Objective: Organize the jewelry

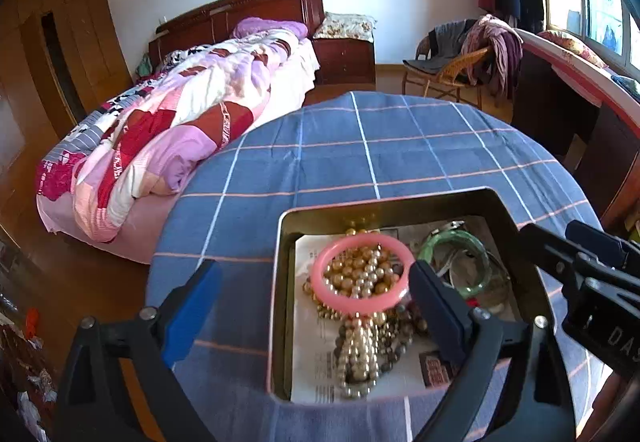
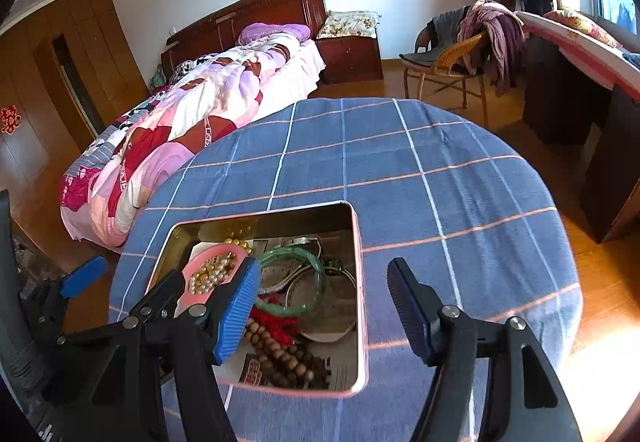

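I'm looking down at the round table [image 1: 360, 146] with its blue checked cloth, and the metal tin [image 1: 516, 218] sits near the edge closest to me, lined with newspaper. My left tongs [image 1: 316, 306] are spread wide over the tin with nothing between the pads. Just ahead of them the pink bangle [image 1: 360, 272] lies on a heap of gold beads [image 1: 360, 346]. At three o'clock from it lies the green bangle [image 1: 460, 254] (partly hidden by my right-hand pad).

From the right camera, my right tongs [image 2: 324, 318] are also spread and empty, the left pad over the tin, the right one over bare cloth. Brown wooden beads [image 2: 280, 356] and a red tassel [image 2: 276, 322] lie at six o'clock from the green bangle. The bed [image 2: 192, 110] is at eleven o'clock.
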{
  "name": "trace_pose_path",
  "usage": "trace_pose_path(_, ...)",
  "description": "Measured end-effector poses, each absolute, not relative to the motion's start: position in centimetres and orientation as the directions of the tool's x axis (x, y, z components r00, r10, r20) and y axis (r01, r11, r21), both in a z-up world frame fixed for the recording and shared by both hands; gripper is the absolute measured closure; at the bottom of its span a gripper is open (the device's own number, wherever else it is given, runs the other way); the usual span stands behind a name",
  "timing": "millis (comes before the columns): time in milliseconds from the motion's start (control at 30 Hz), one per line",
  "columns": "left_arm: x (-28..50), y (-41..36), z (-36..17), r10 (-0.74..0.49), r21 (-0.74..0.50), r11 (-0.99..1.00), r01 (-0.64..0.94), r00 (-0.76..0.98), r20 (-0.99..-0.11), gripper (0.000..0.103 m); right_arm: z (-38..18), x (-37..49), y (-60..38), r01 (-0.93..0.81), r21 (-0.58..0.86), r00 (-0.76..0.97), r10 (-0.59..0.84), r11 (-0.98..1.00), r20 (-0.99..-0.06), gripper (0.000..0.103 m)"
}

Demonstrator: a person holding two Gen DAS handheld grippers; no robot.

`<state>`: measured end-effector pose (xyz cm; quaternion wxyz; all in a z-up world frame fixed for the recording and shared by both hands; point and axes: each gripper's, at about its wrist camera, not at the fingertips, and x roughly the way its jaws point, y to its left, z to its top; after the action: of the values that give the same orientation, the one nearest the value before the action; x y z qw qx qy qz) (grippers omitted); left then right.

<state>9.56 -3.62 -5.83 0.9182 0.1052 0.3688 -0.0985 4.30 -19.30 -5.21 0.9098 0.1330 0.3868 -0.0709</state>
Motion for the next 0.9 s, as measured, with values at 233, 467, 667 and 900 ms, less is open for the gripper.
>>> trace_pose_path(233, 6.2, -2.7, -4.1, -0.118, 0.108, 0.964, 0.241, 0.758, -0.641, 0.0, -3.7, 1.3, -18.8, 0.259, 0.149, 0.719, -0.088, 0.954, -0.689, 0.031)
trace_pose_path(467, 4.3, -1.3, -2.5, -0.123, 0.078, 0.974, 0.211, 0.79, -0.6, 0.0, -1.8, -1.9, -18.6, 0.261, 0.137, 0.755, -0.113, 0.956, -0.646, 0.029)
trace_pose_path(667, 2.1, -0.7, -0.9, -0.136, 0.07, 0.976, 0.207, 0.825, -0.548, 0.0, 0.6, -4.1, -18.2, 0.264, 0.12, 0.791, -0.143, 0.957, -0.595, 0.026)
trace_pose_path(900, 0.2, -0.4, 1.1, -0.124, 0.102, 0.975, 0.196, 0.868, -0.481, 0.0, 3.7, -6.6, -17.7, 0.28, 0.094, 0.838, -0.195, 0.955, -0.51, 0.024)
